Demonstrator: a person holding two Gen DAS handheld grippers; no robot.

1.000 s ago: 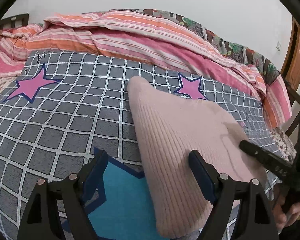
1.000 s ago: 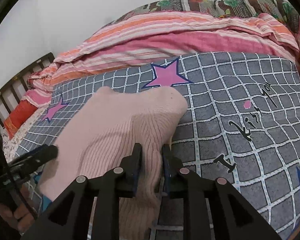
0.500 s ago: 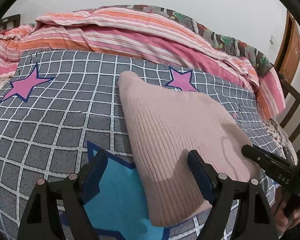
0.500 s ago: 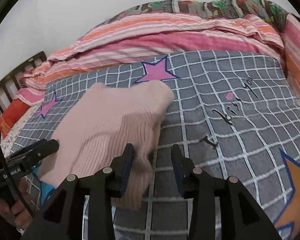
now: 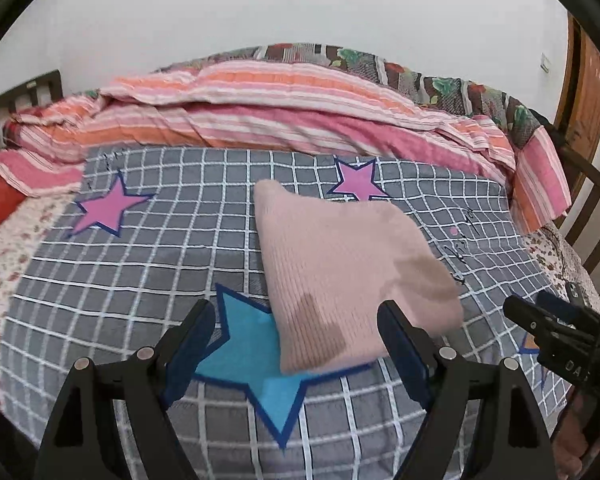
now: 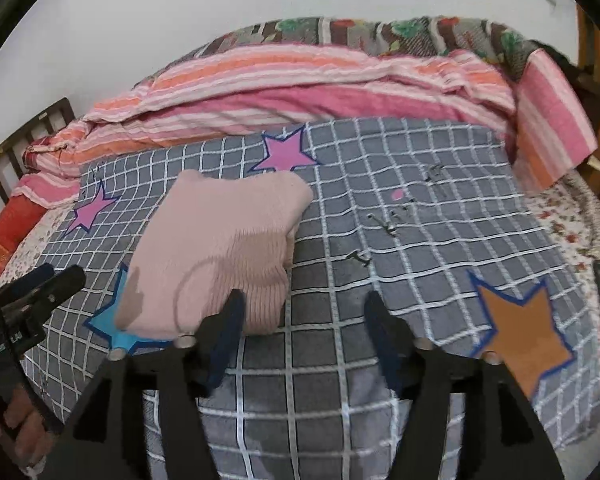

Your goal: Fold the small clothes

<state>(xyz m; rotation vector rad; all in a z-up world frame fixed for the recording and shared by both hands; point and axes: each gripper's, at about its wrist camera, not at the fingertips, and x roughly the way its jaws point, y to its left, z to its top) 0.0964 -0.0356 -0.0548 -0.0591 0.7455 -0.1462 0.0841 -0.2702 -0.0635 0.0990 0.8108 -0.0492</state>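
My left gripper (image 5: 300,340) and right gripper (image 6: 302,330) hang beside the folded pink sweater (image 5: 340,264) on the bed (image 5: 100,280), jaws apart, since it lies finished.

Legible lettering scarce. White print on the black body of the right tool (image 5: 556,330), seen in the left wrist view: "DA", remainder cut off. White print on the black body of the left tool (image 6: 40,288), seen in the right wrist view: partly blurred, not readable with certainty. Black script-like marks on the grey checked blanket (image 6: 420,240): too distorted to read. Small gold marks on the red cloth (image 6: 4,236) at the bed's edge: illegible.
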